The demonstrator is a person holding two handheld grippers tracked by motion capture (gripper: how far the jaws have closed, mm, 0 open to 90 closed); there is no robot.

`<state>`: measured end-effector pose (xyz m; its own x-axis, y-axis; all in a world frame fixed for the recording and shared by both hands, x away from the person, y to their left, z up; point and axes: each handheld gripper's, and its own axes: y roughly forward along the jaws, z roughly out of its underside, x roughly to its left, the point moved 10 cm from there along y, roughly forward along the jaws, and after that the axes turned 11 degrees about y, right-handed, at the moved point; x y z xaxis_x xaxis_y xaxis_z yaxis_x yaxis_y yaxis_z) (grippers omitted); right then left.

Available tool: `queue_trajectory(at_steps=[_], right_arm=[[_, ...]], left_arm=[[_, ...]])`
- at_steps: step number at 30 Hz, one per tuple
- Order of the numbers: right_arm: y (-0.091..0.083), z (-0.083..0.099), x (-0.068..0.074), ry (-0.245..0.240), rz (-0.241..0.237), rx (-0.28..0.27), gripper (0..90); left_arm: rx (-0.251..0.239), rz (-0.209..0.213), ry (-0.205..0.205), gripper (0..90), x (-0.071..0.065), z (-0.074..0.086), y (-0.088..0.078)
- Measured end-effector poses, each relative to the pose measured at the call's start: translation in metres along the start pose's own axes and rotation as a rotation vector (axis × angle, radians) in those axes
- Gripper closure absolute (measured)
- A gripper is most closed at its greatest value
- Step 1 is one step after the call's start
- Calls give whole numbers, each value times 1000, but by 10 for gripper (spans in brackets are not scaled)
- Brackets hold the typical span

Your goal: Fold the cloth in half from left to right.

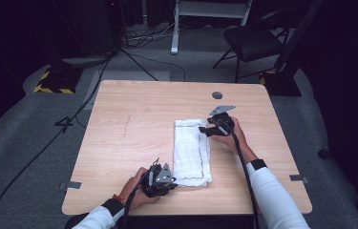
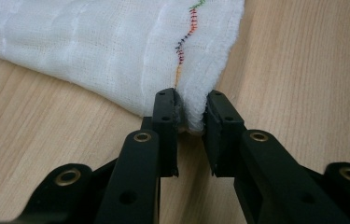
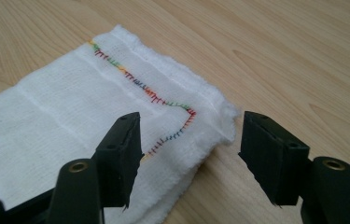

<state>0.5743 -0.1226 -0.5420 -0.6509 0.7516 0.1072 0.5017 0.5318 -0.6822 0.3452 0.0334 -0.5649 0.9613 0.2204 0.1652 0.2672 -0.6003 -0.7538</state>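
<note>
Folded white cloth [image 1: 192,151] on my desk [image 1: 133,143], gripped at one corner.
My left gripper [image 2: 191,122] pinches its near corner; my right gripper [image 3: 189,156] straddles the far corner, jaws released. Layers beneath stay hidden.

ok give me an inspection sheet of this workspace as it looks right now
surface: wooden table, light grain, dark round cap near the far edge
job's things: folded white cloth with multicoloured stitching, lying flat
clutter: nothing seen
grippers: left gripper shut on the cloth's near corner; right gripper open, jaws astride the far corner
cables: one trails from each gripper; more lie on the floor
surroundings: grey carpet, black chair, white frame leg, dark room
</note>
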Motion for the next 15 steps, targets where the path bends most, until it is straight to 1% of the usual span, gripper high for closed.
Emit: queue_trajectory(at_steps=[3, 8, 9, 10, 12, 14, 15], right_arm=[[8, -2, -6, 32, 4, 9, 395], [19, -1, -12, 61, 5, 33, 403], [22, 1, -13, 70, -2, 44, 403], [25, 2, -13, 86, -21, 50, 405], [29, 2, -14, 123, -37, 52, 403], [31, 0, -14, 119, -39, 48, 425], [31, -1, -12, 103, -44, 51, 483]], left_arm=[[2, -2, -7, 748, -1, 0, 0], [-15, -1, -9, 735, -1, 0, 0], [-16, 4, -7, 736, -1, 0, 0], [-16, 4, -8, 740, -1, 1, 0], [-22, 6, -17, 743, -1, 1, 0], [-24, 7, -16, 736, -1, 1, 0], [-25, 14, -18, 716, -2, 1, 0]])
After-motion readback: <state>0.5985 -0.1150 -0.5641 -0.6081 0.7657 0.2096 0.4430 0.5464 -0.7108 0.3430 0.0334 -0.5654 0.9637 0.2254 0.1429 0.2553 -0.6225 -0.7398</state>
